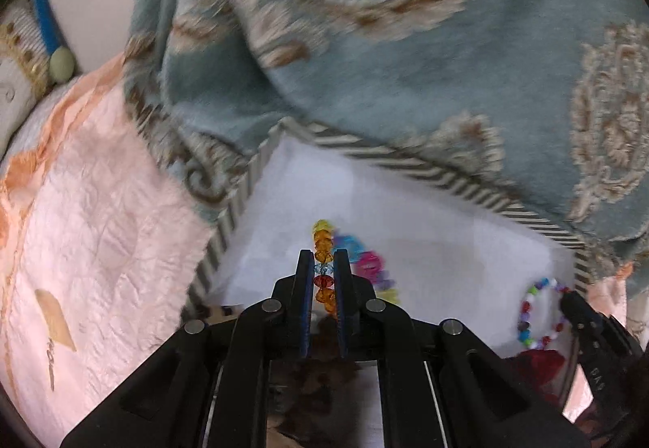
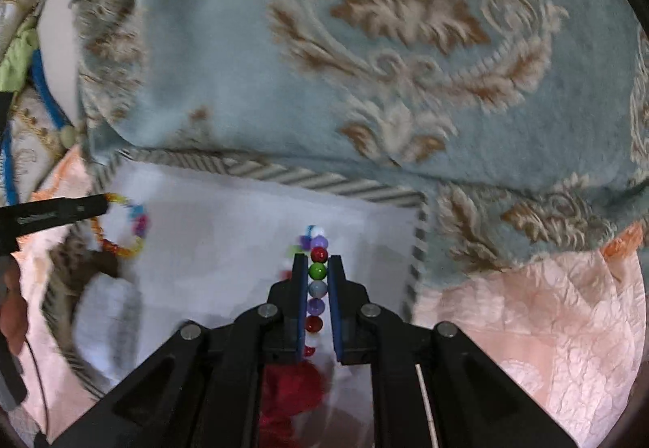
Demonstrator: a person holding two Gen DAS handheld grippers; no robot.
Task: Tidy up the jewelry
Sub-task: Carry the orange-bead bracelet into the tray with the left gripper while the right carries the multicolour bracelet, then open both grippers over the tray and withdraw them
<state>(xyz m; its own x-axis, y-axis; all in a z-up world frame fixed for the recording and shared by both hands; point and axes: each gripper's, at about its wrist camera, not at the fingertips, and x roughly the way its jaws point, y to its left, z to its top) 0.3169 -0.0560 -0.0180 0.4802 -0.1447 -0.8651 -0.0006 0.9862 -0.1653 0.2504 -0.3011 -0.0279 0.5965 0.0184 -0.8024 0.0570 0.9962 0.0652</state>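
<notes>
**A:** Beads, glass-looking and plastic; how many strings of them do you count?

**B:** Two bracelets; one per tool. The left gripper [image 1: 323, 265] is clamped on the amber bracelet [image 1: 323, 245], whose faceted beads run orange, yellow, red and a small blue one, with brighter pink and blue beads on its far side; the right gripper [image 2: 317, 269] is clamped on the round-bead bracelet [image 2: 317, 271], red, green, grey, purple and white.

**A:** And boxes?

**B:** One striped box [image 1: 233, 212] with a white inside; both bracelets are held over that white floor, whether touching it I cannot tell; the amber one is toward the box's left side, the round-bead one toward its right edge.

**A:** Which way do they run?

**B:** In each wrist view the gripped stretch of beads lies in a straight line between the two fingers, along the fingers' length and pointing away from the camera, with a few beads sticking out past the tips; seen from the opposite view, each loop opens into a rough ring hanging off the tips, the round-bead one [image 1: 541, 314] at the right gripper's [image 1: 568, 298] end, the amber one [image 2: 121, 225] at the left gripper's [image 2: 103, 204].

**A:** Anything else?

**B:** One blue patterned blanket [image 2: 365, 62] beyond the box; one wrinkled peach sheet [image 1: 101, 237] beneath; something red [image 2: 290, 391] low down, too blurred to name.
</notes>
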